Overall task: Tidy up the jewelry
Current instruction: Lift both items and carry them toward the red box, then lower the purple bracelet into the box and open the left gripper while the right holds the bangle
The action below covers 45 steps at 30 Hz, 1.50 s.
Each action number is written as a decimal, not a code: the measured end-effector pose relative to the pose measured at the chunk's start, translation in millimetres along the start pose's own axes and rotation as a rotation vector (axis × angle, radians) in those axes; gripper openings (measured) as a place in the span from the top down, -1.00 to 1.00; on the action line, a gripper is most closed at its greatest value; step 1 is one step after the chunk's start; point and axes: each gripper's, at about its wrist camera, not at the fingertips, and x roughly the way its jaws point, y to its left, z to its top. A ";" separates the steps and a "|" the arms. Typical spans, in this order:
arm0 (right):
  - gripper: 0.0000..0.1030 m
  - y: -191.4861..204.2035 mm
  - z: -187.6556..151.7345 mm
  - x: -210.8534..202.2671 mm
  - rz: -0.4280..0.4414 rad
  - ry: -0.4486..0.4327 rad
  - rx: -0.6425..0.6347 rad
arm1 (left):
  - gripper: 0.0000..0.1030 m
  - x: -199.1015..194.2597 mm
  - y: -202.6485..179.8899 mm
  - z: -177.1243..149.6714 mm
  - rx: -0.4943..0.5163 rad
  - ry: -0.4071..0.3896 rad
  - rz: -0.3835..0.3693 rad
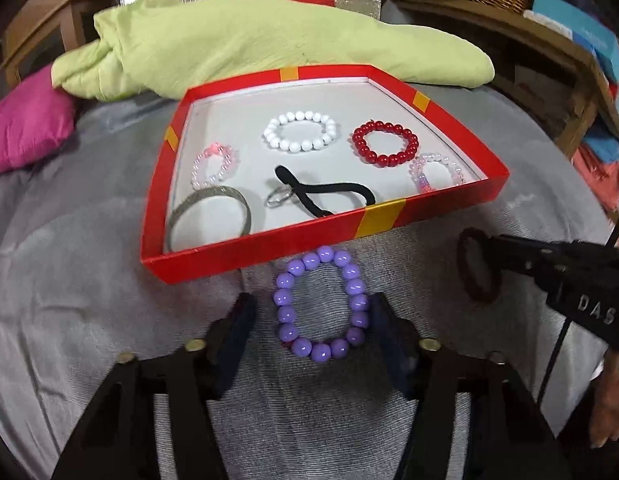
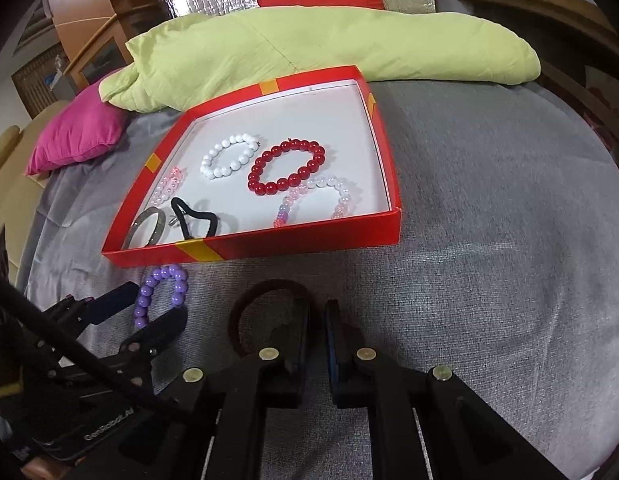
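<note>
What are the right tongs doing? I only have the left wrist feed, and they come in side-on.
Observer: Right tongs are shut on the brown hair tie; its loop sticks out toward the left tongs.
Operator: Clear bracelet at the box's near right corner, is it inside? The wall hides part of it.
Observer: Inside. The whole clear bracelet lies on the floor of the red box, next to the red bracelet.
Operator: Space right of the box?
Observer: Only bare grey bedspread there.
</note>
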 end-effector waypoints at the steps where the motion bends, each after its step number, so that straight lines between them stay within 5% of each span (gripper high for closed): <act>1: 0.80 -0.2 0.3 0.1 0.001 0.004 0.003 | 0.13 -0.7 1.7 -0.1 0.002 -0.005 0.010; 4: 0.59 -0.1 0.6 0.7 0.005 0.008 0.007 | 0.55 -2.0 11.2 -0.3 -0.018 -0.009 0.025; 9: 0.37 10.6 -2.7 1.3 -0.003 -0.003 -0.047 | 0.61 -3.8 23.4 0.3 -0.046 -0.014 -0.009; 11: 0.47 18.6 -5.5 2.8 -0.044 -0.010 -0.109 | 0.61 -5.0 25.5 0.1 -0.051 -0.017 -0.021; 13: 0.84 22.9 -7.3 2.2 -0.062 -0.016 -0.145 | 0.61 -8.4 27.1 -0.3 -0.054 -0.024 -0.031; 15: 0.87 22.5 -7.2 0.3 -0.055 -0.026 -0.142 | 0.61 -13.2 28.8 -0.5 -0.059 -0.037 -0.045; 23: 0.87 21.9 -1.6 -27.5 0.000 -0.109 -0.129 | 0.61 -42.9 33.3 3.8 -0.072 -0.118 -0.107; 34: 0.87 19.6 7.4 -53.5 0.053 -0.239 -0.077 | 0.61 -58.3 33.1 13.2 -0.080 -0.181 -0.076; 45: 0.87 9.3 17.7 -54.0 0.047 -0.264 -0.002 | 0.61 -60.5 29.6 23.9 -0.087 -0.210 -0.040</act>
